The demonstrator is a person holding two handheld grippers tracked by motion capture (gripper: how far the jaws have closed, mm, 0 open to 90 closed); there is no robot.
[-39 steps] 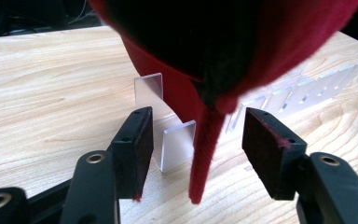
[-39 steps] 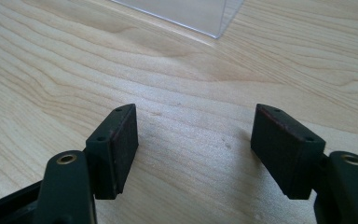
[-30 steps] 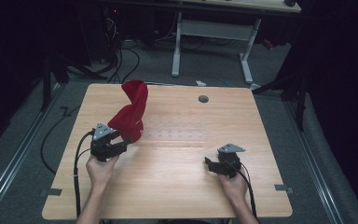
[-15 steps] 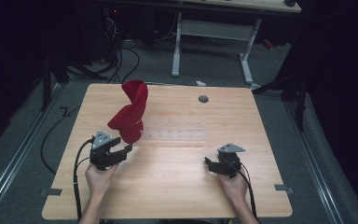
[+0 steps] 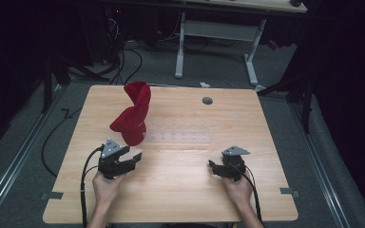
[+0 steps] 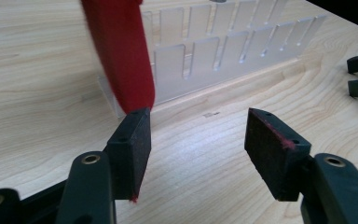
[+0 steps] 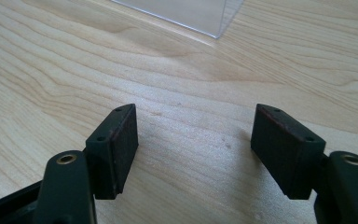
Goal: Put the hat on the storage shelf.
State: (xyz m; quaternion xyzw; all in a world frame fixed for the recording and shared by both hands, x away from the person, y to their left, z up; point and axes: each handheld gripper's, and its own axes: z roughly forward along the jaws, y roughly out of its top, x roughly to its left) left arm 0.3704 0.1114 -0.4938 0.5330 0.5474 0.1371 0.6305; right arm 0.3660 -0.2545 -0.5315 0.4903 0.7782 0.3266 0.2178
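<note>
Table (image 5: 180, 204) of light wood, carrying all the work. On its left half, red cloth (image 5: 132, 116), twisted and standing tall, with the lower end at the left end of clear slotted rack (image 5: 180, 137). Seems held upright by the rack, so probably put there on purpose, to be hung or to be pulled off.

Left gripper (image 5: 133, 157) just in front of the cloth's lower end, jaws spread wide and nothing between them. In the left gripper view, one pad just beside the red tip (image 6: 121, 56); touching or not, cannot tell. Probably aimed so for taking the cloth at the bottom.

Right gripper (image 5: 214, 168) well apart at the right, low over bare wood, jaws also spread and empty, facing a rack corner (image 7: 191, 14). Looks like waiting.

Behind the table, white desk frame (image 5: 218, 33) and floor cables; near the far edge, small grey cap (image 5: 207, 100). Nothing in the way between left gripper and cloth, only the thin rack wall close behind, easy to knock.
</note>
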